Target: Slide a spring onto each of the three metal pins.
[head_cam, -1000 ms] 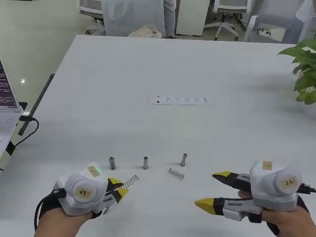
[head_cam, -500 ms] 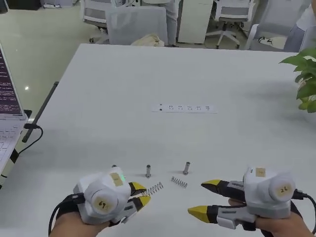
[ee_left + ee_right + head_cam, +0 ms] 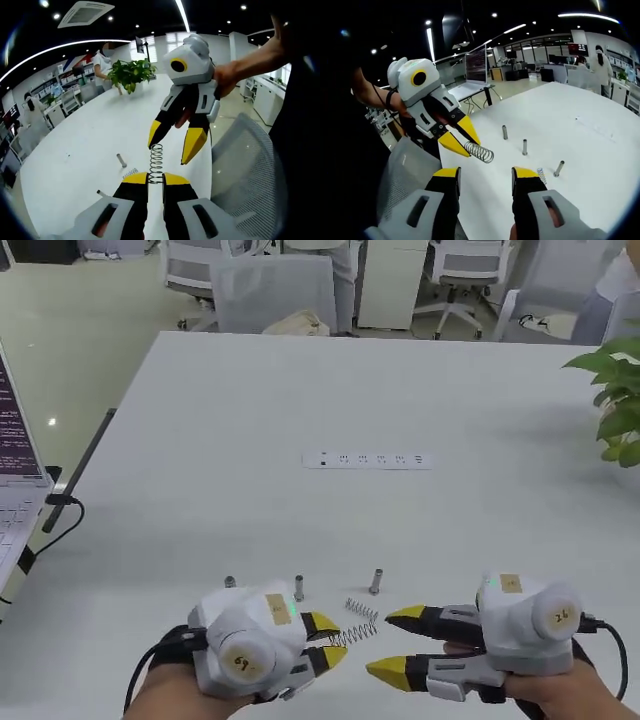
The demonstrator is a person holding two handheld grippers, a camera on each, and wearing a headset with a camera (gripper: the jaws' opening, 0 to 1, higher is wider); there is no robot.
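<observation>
The spring is clamped at one end in the left claw, whose yellow tips are pressed together on it, and its free end sticks out towards the right claw. Compared with a second ago, the left claw has carried it rightward from below the left pin to a spot between the middle pin and the right pin. The right claw has edged in from the other side, so the two now nearly meet. In the left gripper view the spring rises from the shut tips of the left claw into the gap of the right claw, which stands apart and holds nothing. The right gripper view shows its own jaws wide, with the coil just ahead of them. A second spring lies loose on the white surface, just beside the right pin. The left pin appears to wear a coil already. A power strip lies further back.
</observation>
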